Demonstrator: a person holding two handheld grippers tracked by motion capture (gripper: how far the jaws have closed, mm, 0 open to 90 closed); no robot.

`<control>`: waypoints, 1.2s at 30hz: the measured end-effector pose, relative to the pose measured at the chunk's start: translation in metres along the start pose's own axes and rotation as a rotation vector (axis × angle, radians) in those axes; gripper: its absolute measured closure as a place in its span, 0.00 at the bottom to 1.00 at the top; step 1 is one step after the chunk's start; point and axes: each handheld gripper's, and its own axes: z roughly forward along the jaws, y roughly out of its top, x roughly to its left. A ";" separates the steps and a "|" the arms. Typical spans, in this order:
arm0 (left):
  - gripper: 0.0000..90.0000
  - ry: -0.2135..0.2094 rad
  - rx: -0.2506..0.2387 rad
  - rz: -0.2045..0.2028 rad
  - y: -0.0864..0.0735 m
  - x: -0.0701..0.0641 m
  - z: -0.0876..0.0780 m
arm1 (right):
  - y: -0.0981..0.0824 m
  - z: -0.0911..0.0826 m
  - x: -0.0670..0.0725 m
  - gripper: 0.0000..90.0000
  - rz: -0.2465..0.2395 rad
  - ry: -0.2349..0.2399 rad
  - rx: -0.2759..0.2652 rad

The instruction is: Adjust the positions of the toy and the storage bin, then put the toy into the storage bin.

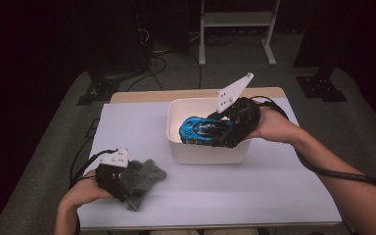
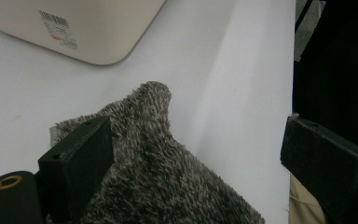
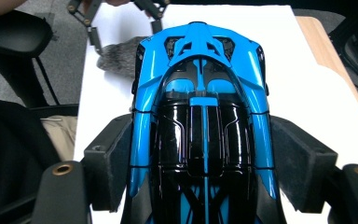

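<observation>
Right gripper view: right tongs (image 3: 205, 163) pinch blue toy car (image 3: 200, 116) by its flanks, above white bin (image 1: 208, 152). Left tongs (image 2: 196, 158) spread, straddling grey fuzzy cloth (image 2: 154, 172) on worktop (image 2: 233, 70).

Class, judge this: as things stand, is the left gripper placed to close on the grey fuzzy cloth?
Probably yes. The left gripper is open, its jaws standing either side of the grey fuzzy cloth on the white table, with nothing between. The right gripper is busy with the blue toy car.

Toy car (image 3: 200, 116) tail cut off by bottom edge; bin (image 2: 84, 28) label print too small to read.
</observation>
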 end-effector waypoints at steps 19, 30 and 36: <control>0.09 0.012 0.001 -0.001 0.000 0.002 -0.004 | 0.012 0.003 -0.050 0.30 0.012 0.008 0.010; 0.09 0.020 0.011 -0.003 -0.001 0.003 -0.004 | -0.003 0.019 -0.071 0.30 0.042 0.012 0.038; 0.09 0.023 0.011 -0.005 -0.001 0.003 -0.004 | -0.008 0.030 -0.078 0.30 0.051 0.024 0.052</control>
